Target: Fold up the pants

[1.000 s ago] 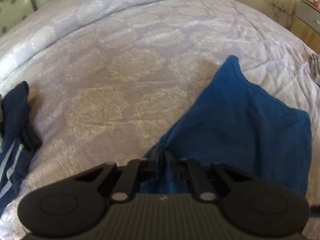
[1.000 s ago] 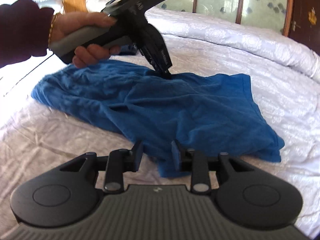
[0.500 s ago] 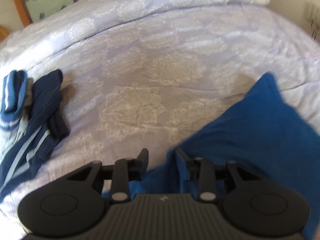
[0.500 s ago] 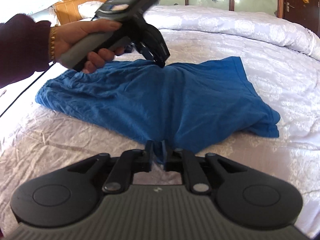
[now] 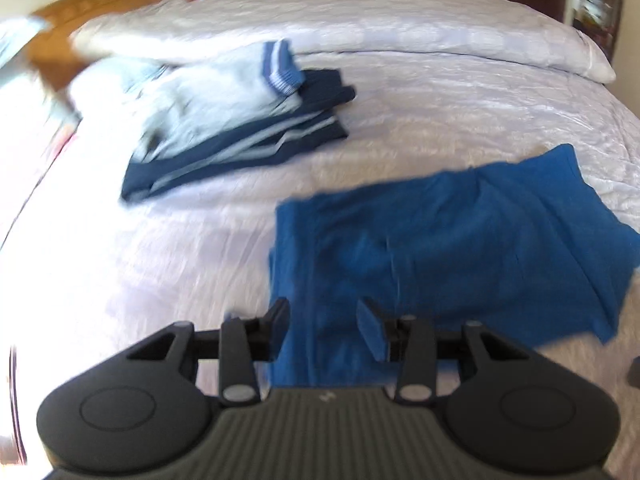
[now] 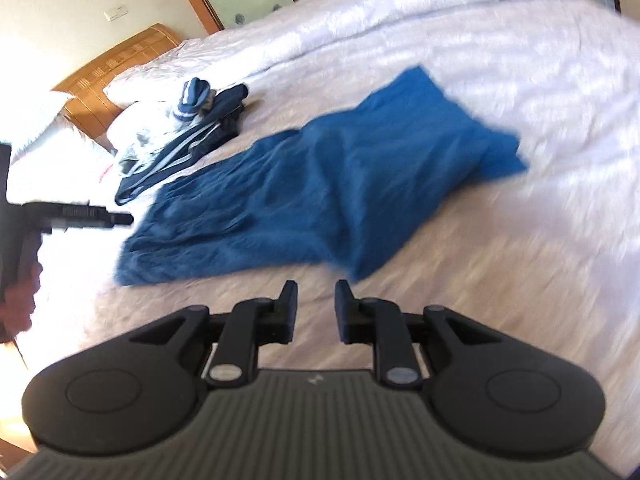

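The blue pants [image 5: 448, 248] lie folded over on the white bedspread [image 5: 440, 92]; in the right wrist view they [image 6: 320, 188] spread from centre to upper right. My left gripper [image 5: 325, 322] is open, above the pants' near left edge, holding nothing. My right gripper [image 6: 315, 306] is open and empty, just short of the pants' near edge, over bare bedspread [image 6: 520, 260]. The left gripper's fingertips [image 6: 120, 219] show at the left of the right wrist view, beside the pants' left end.
A pile of navy, white-striped and grey clothes [image 5: 236, 120] lies beyond the pants, also seen in the right wrist view [image 6: 188, 132]. A wooden headboard [image 6: 116, 60] and pillows stand behind it. A rolled duvet [image 5: 400, 20] runs along the far side.
Both grippers have opened and let go of the pants, then pulled back. The pants now lie flat on the bed. Both views have swung and are motion-blurred.
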Demonstrator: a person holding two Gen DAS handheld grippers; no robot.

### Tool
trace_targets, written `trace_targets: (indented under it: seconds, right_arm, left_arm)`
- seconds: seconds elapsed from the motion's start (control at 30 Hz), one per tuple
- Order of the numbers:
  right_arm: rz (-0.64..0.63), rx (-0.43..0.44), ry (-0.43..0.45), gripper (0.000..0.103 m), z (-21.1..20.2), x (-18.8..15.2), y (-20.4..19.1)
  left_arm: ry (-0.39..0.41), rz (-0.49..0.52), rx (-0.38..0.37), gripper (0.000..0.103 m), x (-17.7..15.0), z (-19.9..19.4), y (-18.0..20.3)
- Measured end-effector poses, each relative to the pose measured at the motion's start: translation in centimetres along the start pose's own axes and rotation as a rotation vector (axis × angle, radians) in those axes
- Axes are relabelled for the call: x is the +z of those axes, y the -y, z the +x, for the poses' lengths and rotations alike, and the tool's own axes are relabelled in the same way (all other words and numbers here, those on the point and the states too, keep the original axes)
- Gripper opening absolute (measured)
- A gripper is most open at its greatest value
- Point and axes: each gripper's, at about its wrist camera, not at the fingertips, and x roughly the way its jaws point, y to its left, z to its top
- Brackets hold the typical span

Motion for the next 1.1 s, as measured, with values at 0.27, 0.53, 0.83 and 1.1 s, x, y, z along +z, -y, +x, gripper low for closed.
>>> trace_targets:
  seconds: [0.27, 0.53, 0.83, 1.1]
  right_arm:
    - [-0.005, 0.029, -0.027, 0.027, -2.4, -3.1, -4.7]
    - [-0.021, 0.011, 0.004, 0.03, -4.3, -4.4, -6.4]
    - [-0.01, -0.028, 0.016, 0.034, -5.8, -5.6, -6.7]
    - [0.048, -0.037, -0.013, 0.034, -6.5, -6.6, -6.8]
  left_arm:
    - [0.03, -0.063, -0.025, 0.041, -4.6, -4.9, -0.1]
    - [0.043, -0.057, -0.056, 0.045, -7.0, -7.2, 0.5]
    - [-0.001, -0.105, -0.091, 0.046, -9.6, -6.8, -0.5]
    - [-0.033, -0.188, -0.121, 0.05, -11.8, -6.4, -3.4]
